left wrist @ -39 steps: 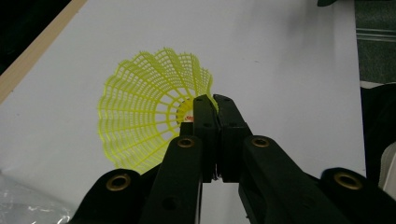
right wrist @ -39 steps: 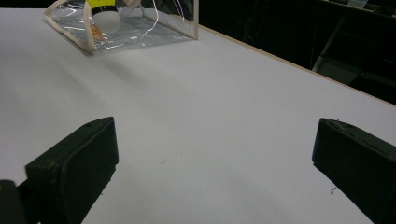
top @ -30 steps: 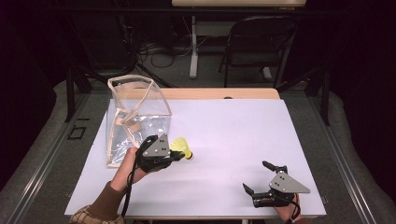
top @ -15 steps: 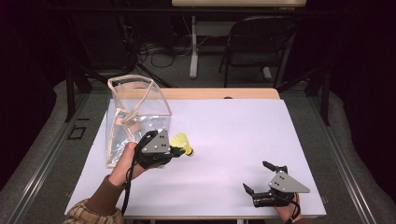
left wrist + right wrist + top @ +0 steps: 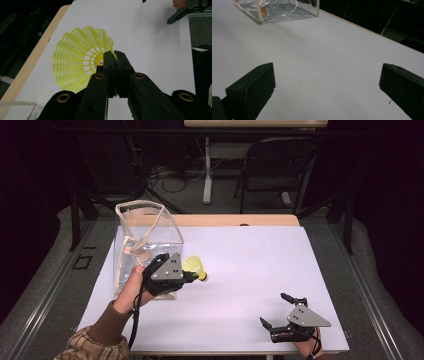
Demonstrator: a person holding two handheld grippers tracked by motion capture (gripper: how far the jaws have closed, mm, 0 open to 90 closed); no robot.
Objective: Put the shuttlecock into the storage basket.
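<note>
The yellow shuttlecock (image 5: 80,60) is being pinched tight by the left gripper (image 5: 113,55). Next, it is probably being carried over the clear bag (image 5: 145,240). The right gripper (image 5: 276,311) is being held wide open, empty.

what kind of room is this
Probably a lab or recording workspace: a white-topped table in a dark room, loose cables on the floor, a folding chair behind it, and handheld grippers at work.

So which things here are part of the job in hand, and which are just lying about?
Part of the job:
- yellow shuttlecock, pinched at its skirt edge by the left gripper
- clear bag, standing open beside it

Just about:
- right gripper, fingers open, resting on the white table
- folding chair and cables on the floor behind
</note>
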